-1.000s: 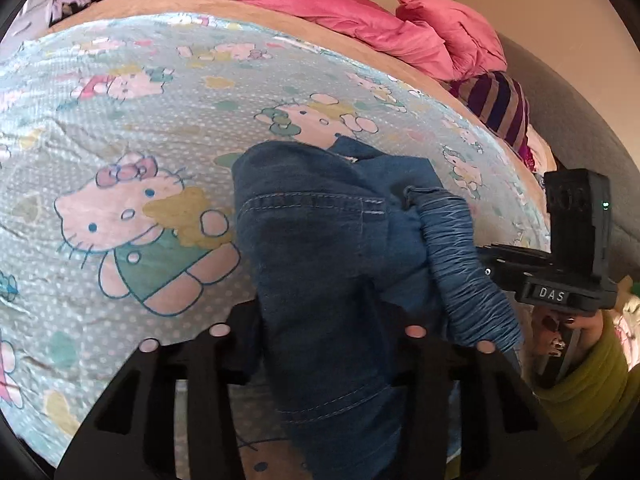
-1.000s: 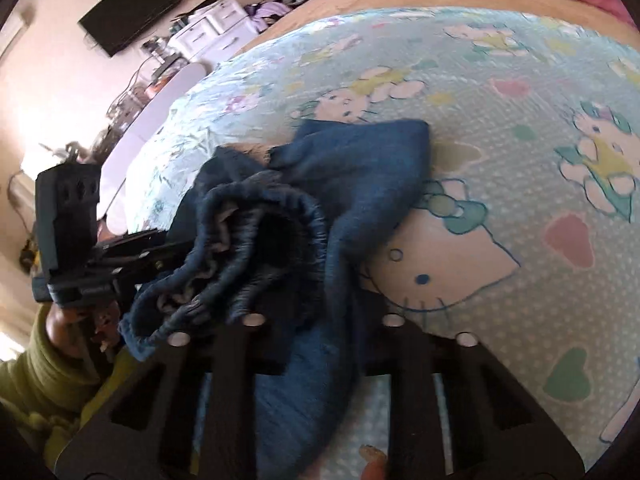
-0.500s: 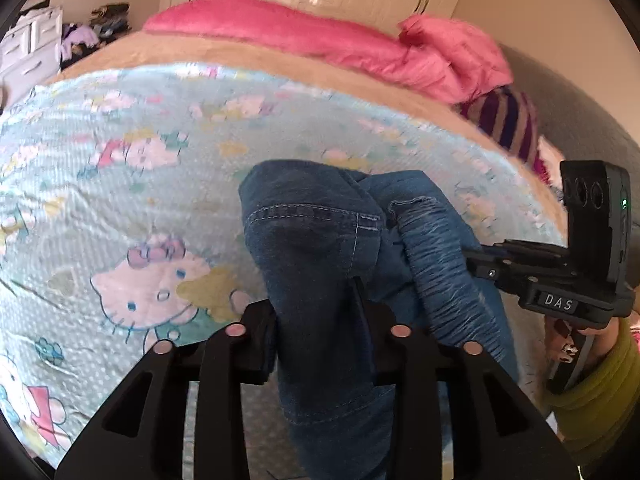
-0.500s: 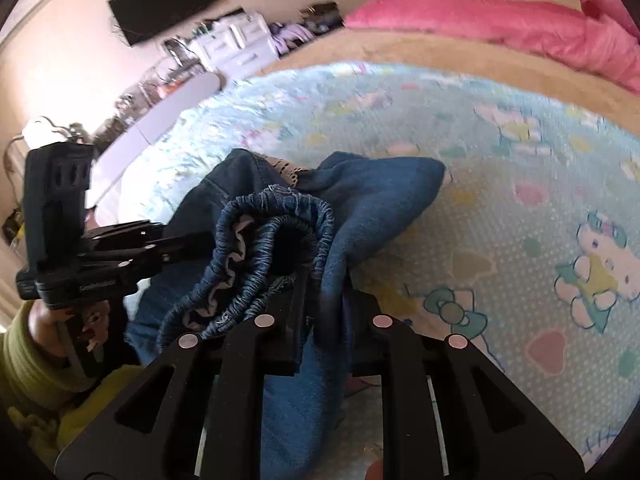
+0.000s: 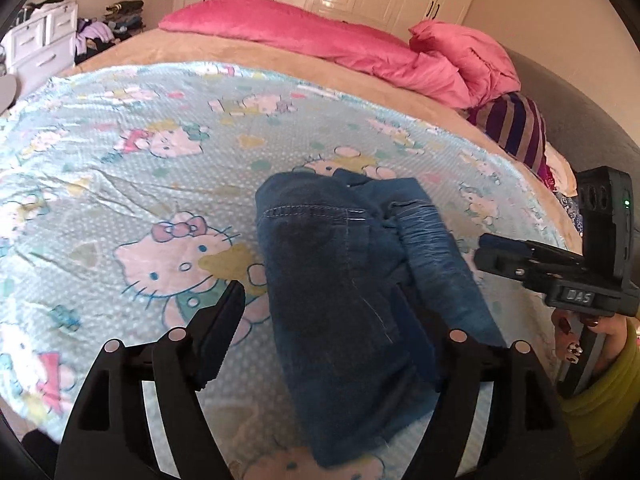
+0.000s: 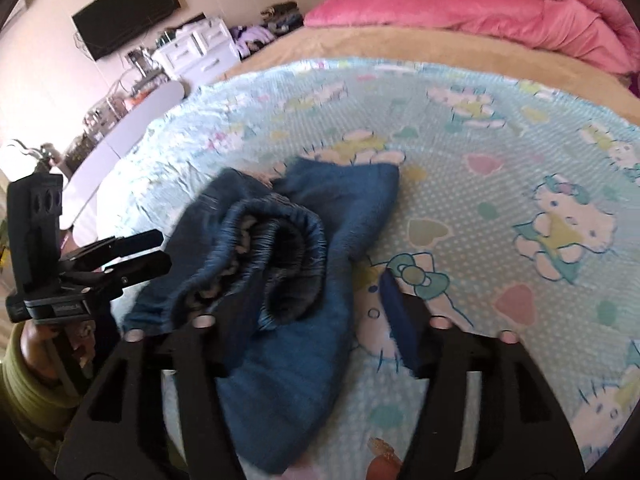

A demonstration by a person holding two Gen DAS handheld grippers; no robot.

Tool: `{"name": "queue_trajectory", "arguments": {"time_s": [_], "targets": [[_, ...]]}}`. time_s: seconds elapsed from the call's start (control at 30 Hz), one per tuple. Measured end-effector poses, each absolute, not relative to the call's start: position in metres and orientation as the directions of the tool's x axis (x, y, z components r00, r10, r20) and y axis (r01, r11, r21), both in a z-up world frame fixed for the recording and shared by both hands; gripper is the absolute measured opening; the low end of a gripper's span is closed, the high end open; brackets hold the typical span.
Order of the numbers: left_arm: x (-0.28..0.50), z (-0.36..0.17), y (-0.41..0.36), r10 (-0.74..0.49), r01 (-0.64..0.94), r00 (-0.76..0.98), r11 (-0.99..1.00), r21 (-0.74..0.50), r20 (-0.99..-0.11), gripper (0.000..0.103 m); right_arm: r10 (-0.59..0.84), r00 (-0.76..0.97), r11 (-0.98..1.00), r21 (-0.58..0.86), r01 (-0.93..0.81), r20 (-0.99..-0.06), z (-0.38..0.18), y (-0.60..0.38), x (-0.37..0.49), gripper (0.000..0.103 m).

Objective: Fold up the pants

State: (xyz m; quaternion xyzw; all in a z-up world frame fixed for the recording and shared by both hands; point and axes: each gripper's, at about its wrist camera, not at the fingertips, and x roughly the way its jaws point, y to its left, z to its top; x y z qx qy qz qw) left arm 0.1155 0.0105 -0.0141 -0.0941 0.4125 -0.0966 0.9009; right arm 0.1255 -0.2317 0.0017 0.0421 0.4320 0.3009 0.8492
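Note:
The blue denim pants [image 5: 340,280] lie in a bunched, folded heap on the Hello Kitty sheet [image 5: 140,184]. My left gripper [image 5: 320,312] is open, its jaws spread wide either side of the pants' near end. In the right wrist view the pants [image 6: 296,280] show their gathered elastic waistband [image 6: 276,248]. My right gripper [image 6: 312,304] is open too, its jaws straddling the denim. Each gripper also shows in the other's view: the right one [image 5: 532,260] at the right edge, the left one [image 6: 120,256] at the left edge.
Pink bedding [image 5: 360,48] and a striped purple cushion [image 5: 516,128] lie at the far end of the bed. A white drawer unit [image 6: 196,52] and a wall TV [image 6: 128,12] stand beyond the bed. The sheet stretches left of the pants.
Both grippers were shut on the denim and holding it up; now both have opened and the pants have dropped onto the sheet.

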Motion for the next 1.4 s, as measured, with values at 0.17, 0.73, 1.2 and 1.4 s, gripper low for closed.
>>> {"name": "queue_trajectory", "arguments": {"time_s": [0.17,0.73,1.2,1.4], "targets": [[0.080,0.009,0.008,-0.207,0.094,0.683,0.976,-0.196,-0.700,0.098,0.514,0.543,0.835,0.244,-0.493,-0.664,0.032,-0.241,0.088,0.084],[-0.012,0.024,0.000,-0.180,0.079,0.693,0.982,-0.174,-0.698,0.098,0.415,0.592,0.883,0.149,-0.446,-0.690,0.028,-0.229,-0.010,0.094],[-0.017,0.008,0.003,-0.157,0.033,0.657,0.983,-0.180,-0.737,0.098,0.410,0.595,0.888,0.153,-0.434,-0.691,0.028,-0.224,-0.017,0.094],[-0.017,0.009,0.002,-0.148,0.029,0.657,0.985,-0.171,-0.740,0.098,0.406,0.606,0.892,0.154,-0.424,-0.684,0.031,-0.224,-0.016,0.094]]}}
